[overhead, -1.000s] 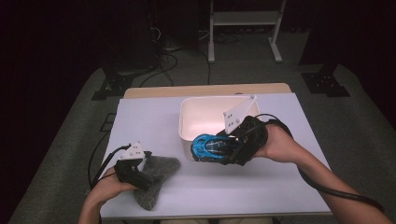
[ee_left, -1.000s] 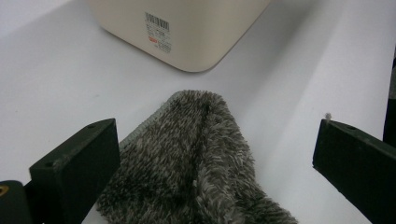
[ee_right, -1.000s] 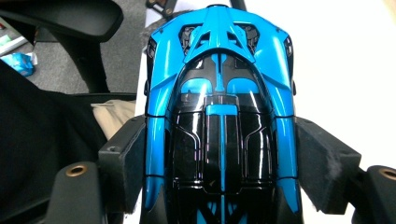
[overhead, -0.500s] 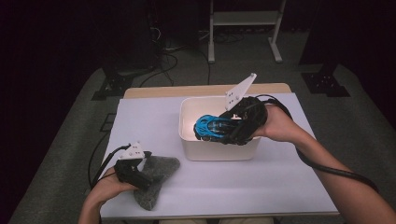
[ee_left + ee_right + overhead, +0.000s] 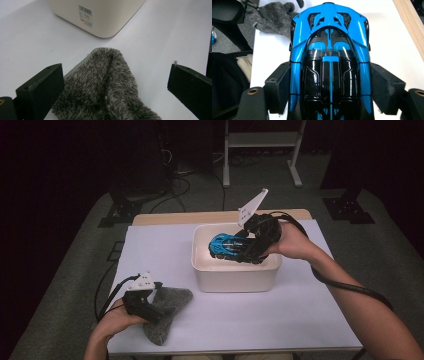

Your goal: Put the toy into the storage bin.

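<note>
Right hand-held gripper (image 5: pixel 245 251) over bin (image 5: pixel 235 275), white table (image 5: pixel 280 320), dark room

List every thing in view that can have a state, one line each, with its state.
Blue and black toy sports car: clamped by its sides, held over the tub's opening.
White rectangular plastic tub: upright, open-topped, on the table.
Grey fuzzy cloth: lying rumpled on the table, ungripped.
Right gripper: jaws shut on the car.
Left gripper: jaws open, either side of the cloth.
</note>
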`<state>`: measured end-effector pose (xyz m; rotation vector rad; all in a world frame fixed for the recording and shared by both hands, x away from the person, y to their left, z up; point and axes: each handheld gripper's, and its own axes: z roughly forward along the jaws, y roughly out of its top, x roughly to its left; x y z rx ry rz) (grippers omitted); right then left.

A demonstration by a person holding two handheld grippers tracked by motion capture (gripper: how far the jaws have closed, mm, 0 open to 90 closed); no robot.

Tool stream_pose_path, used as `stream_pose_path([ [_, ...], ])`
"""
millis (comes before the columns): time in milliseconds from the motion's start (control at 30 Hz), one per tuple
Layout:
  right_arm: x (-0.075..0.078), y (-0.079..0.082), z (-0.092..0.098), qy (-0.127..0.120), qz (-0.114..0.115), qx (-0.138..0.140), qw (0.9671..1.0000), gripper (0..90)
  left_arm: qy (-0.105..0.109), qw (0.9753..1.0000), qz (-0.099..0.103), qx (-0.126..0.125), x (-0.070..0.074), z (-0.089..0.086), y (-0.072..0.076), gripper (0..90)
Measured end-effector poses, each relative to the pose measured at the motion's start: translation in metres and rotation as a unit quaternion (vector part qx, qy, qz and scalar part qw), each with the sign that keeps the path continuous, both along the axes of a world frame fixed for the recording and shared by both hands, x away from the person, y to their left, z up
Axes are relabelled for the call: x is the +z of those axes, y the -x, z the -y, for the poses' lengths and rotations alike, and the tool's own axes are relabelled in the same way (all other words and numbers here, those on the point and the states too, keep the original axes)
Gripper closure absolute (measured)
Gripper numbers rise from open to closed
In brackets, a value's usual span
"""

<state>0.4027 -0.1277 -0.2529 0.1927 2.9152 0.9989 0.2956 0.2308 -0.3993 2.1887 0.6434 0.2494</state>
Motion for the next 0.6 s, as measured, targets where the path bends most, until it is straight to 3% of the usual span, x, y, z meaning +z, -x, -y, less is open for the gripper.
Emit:
stream_pose_path([
  [300,-0.021,-0.021,-0.005,0.005,-0.022,-0.013,0.9997,25.3,-0.001,1.0000,0.002,0.006,-0.001,-0.005,0.000,0.3],
  [600,-0.041,-0.028,-0.008,0.014,-0.039,-0.014,0.9991,25.2,-0.003,1.0000,0.003,0.003,0.000,-0.004,0.001,0.3],
])
